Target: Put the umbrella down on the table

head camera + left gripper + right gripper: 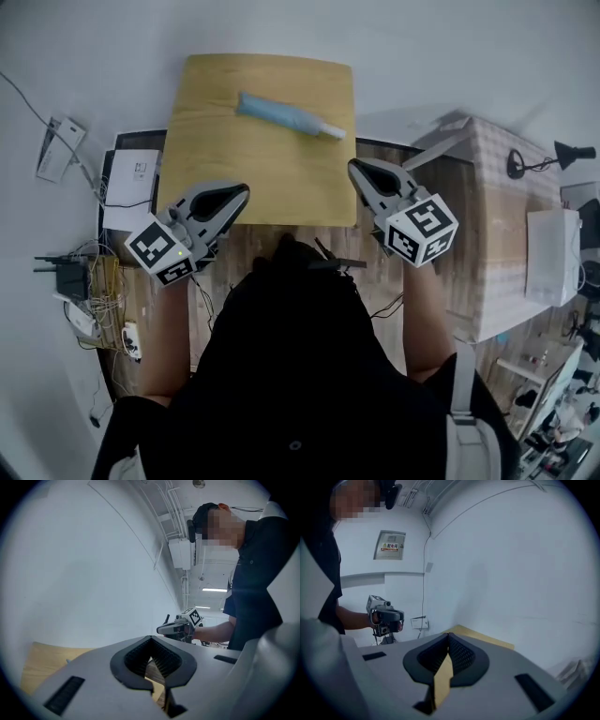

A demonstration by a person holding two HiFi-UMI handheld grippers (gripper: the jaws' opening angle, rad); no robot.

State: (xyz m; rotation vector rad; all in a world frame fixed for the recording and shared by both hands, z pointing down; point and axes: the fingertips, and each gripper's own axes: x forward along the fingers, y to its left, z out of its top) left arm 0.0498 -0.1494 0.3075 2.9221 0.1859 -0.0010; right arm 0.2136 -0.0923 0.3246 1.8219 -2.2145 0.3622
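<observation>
A folded light-blue umbrella (286, 116) lies on the far half of the wooden table (216, 178), free of both grippers. My left gripper (242, 191) hovers over the table's near left edge, jaws closed tip to tip with nothing between them. My right gripper (353, 167) hovers at the near right corner, also shut and empty. In the left gripper view the left gripper (151, 639) has its pads meeting, and the right gripper (180, 627) shows beyond. In the right gripper view the right gripper (449, 635) is closed, with the left gripper (384, 616) across from it.
A cloth-covered box (506, 225) stands right of the table, with a black lamp (553, 159) on it. Papers (131, 178) lie left of the table. Cables and power strips (84, 281) clutter the floor at left. A white wall runs behind the table.
</observation>
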